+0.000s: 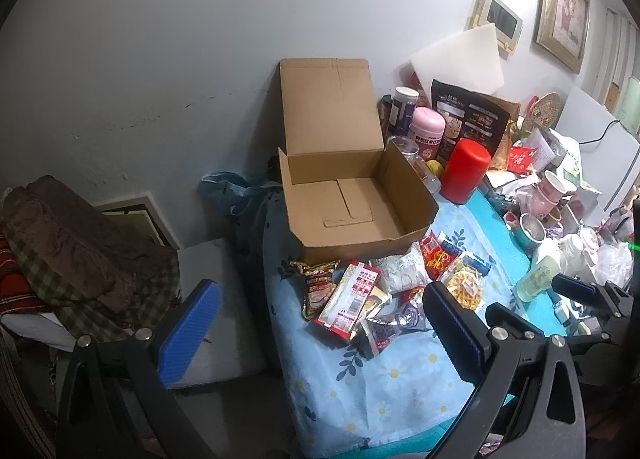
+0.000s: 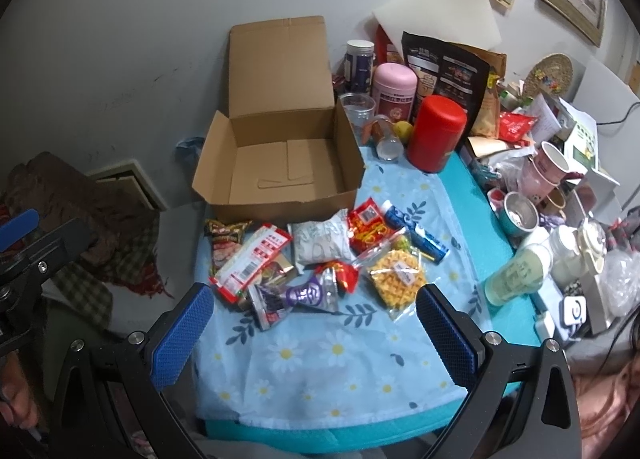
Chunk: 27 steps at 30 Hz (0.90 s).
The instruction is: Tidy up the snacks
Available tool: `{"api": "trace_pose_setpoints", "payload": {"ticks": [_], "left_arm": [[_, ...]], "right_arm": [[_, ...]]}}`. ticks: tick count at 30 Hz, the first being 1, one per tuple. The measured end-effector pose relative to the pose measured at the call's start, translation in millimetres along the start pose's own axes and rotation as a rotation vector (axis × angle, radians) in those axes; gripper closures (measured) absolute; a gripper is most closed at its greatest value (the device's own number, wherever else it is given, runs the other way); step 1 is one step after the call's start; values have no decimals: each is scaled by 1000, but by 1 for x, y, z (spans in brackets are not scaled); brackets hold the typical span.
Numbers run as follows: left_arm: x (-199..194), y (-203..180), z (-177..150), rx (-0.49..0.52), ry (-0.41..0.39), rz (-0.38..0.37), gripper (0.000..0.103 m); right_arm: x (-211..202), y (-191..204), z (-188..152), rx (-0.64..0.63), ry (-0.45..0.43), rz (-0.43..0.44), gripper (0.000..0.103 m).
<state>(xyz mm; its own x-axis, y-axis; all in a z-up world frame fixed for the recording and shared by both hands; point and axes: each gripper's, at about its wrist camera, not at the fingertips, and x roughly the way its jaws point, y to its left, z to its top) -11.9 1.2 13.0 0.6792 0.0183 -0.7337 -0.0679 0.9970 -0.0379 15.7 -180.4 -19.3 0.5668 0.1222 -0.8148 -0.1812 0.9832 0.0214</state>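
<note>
On the table, a floral blue cloth covers the near half; the far and right edges are crowded with jars, mugs and bags, which leaves the cloth as the only working area.

Cardboard box: largest task item. It sits at the back left of the cloth, lid flap propped upright against the wall, interior bare. Judged to be the destination, since its open mouth faces the pile.

Snack pile: just in front of the box's front wall, packets overlapping. Left to right: a brown foil packet, a long red-and-white packet, a white pillow pack, a red crinkly bag, a blue-and-white tube. Nearer the camera: a purple wrapper and a clear bag of waffles. None is in the box yet, so the task looks to be at its start.

Red canister: upright to the right of the box, not part of the pile.

Right gripper: jaws spread wide, nothing between the blue pads, hovering above the near cloth and aimed at the pile.

Left gripper: also wide open and empty, held over the table's left edge, clear of the snacks.
</note>
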Motion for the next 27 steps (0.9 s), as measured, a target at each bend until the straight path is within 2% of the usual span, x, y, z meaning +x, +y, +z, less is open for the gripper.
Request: {"api": "trace_pose_setpoints", "payload": {"ticks": [27], "left_arm": [[-4, -6, -5, 28, 26, -46, 0]], "right_arm": [[-5, -12, -9, 47, 19, 5, 0]]}}
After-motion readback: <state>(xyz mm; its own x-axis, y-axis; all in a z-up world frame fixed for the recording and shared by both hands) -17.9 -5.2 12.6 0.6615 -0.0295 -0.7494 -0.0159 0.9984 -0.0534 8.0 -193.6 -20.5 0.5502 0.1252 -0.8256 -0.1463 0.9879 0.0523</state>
